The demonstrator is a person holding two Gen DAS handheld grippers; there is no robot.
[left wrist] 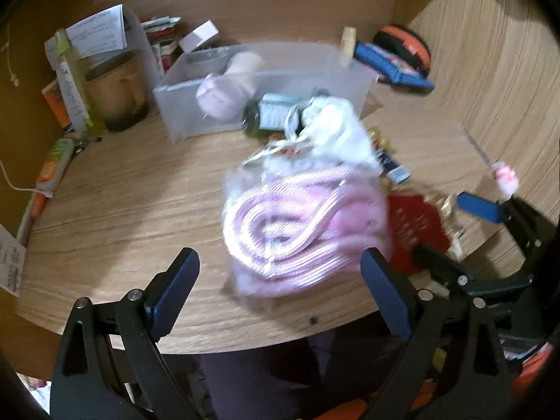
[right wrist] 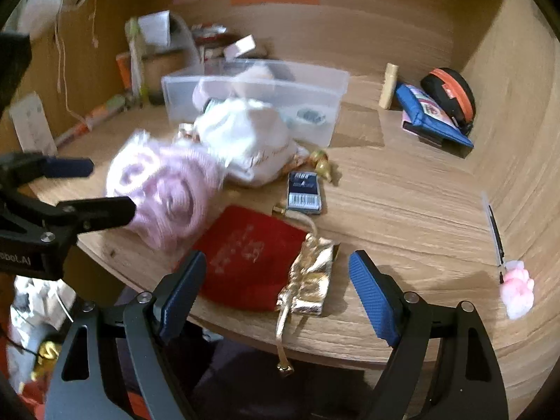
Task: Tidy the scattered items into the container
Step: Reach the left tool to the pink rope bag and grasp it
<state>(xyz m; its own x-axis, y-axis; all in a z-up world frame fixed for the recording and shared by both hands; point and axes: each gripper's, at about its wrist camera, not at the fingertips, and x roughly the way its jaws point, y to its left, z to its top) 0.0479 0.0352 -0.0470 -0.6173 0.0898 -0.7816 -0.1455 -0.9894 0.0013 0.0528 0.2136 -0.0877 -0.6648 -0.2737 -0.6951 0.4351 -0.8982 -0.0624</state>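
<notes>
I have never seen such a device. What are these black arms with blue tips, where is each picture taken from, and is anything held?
They are two hand-held grippers; a person carries one in each hand. Each picture comes from a camera on one gripper, looking along its fingers. The left gripper and the right gripper are both open and hold nothing. On the wooden desk lie a pink cable in a bag, a white pouch, a red pouch, a gold pouch and a small blue box. Behind stands the clear container.

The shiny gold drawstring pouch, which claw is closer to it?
Right. The gold pouch lies just ahead of the open right claw, between its fingers; the left claw is farther off, beside the pink bundle.
</notes>
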